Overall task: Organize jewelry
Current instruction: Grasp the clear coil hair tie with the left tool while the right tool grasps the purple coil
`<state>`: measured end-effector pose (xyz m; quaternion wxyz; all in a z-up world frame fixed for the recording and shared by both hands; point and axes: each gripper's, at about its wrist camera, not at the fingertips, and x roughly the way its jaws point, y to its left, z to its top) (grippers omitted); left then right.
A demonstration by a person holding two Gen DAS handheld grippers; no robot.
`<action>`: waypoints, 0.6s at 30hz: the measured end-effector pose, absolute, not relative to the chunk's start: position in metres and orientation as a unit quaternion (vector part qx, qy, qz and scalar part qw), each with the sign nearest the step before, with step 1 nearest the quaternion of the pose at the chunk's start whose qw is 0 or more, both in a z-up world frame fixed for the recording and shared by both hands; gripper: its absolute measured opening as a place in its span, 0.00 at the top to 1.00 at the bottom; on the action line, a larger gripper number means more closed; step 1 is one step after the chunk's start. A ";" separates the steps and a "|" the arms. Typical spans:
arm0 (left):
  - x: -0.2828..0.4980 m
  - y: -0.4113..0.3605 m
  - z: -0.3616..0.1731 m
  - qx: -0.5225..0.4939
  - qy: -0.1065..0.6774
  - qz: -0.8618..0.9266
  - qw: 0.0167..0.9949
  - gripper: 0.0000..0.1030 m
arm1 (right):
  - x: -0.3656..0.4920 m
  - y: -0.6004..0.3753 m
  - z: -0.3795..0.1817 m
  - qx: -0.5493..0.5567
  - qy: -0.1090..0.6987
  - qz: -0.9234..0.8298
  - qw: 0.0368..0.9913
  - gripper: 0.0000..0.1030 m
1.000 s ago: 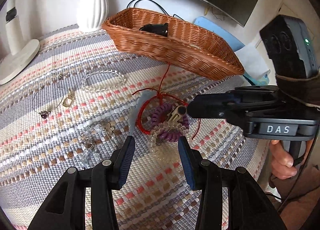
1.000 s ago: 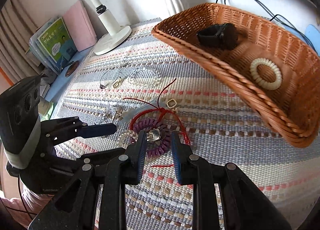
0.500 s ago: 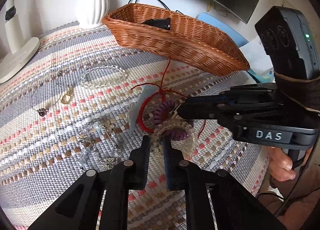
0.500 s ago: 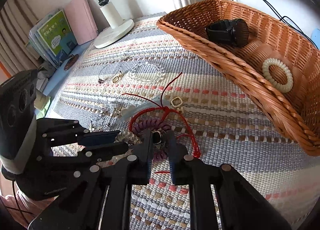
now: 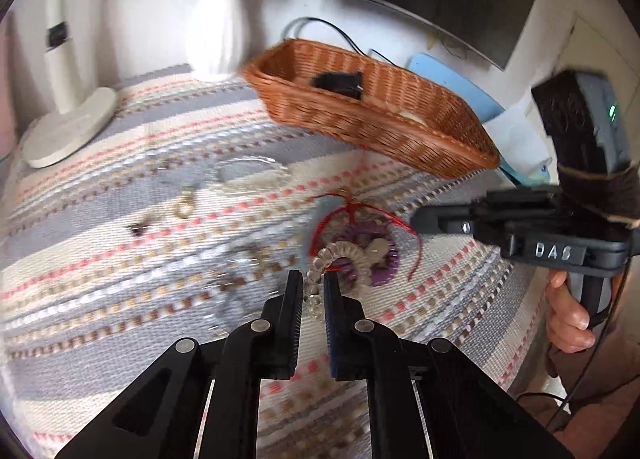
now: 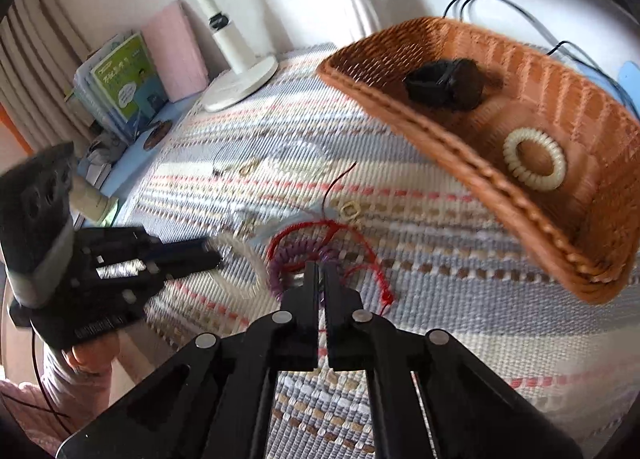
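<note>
My left gripper point(image 5: 313, 284) is shut on a clear beaded bracelet point(image 5: 320, 271) that arcs up off the striped cloth. My right gripper point(image 6: 321, 273) is shut on the purple spiral hair tie point(image 6: 294, 257), which lies tangled with a red cord bracelet point(image 6: 360, 243). The same pile, purple tie point(image 5: 374, 251) and red cord point(image 5: 348, 211), shows in the left wrist view, with the right gripper point(image 5: 420, 221) at its right. A wicker basket point(image 6: 440, 147) holds a black watch point(image 6: 444, 85) and a cream spiral tie point(image 6: 534, 165).
More jewelry lies on the cloth to the left: a clear bead bracelet point(image 5: 248, 173), a gold ring pendant point(image 5: 184, 209) and a thin chain. A white vase point(image 5: 212, 31) and a lamp base point(image 5: 68, 127) stand at the back. Books point(image 6: 128, 83) stand off the table's left edge.
Both grippers have gone from open to shut. The left has pinched the clear bead bracelet and lifted it; the right has closed on the purple tie. Both views have pulled back, blurred.
</note>
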<state>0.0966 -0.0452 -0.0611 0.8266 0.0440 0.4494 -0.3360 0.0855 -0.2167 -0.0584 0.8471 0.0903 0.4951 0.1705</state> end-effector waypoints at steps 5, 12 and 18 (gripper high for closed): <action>0.095 -0.010 -0.050 0.029 0.437 -0.307 0.845 0.90 | 0.078 -0.185 -0.062 0.047 0.499 0.213 0.839 0.89; 0.094 0.006 -0.046 0.013 0.432 -0.305 0.849 0.90 | 0.084 -0.157 -0.073 -0.011 0.504 0.196 0.841 0.75; 0.096 -0.020 -0.063 0.032 0.453 -0.325 0.830 0.89 | 0.084 -0.153 -0.073 -0.045 0.502 0.193 0.842 0.75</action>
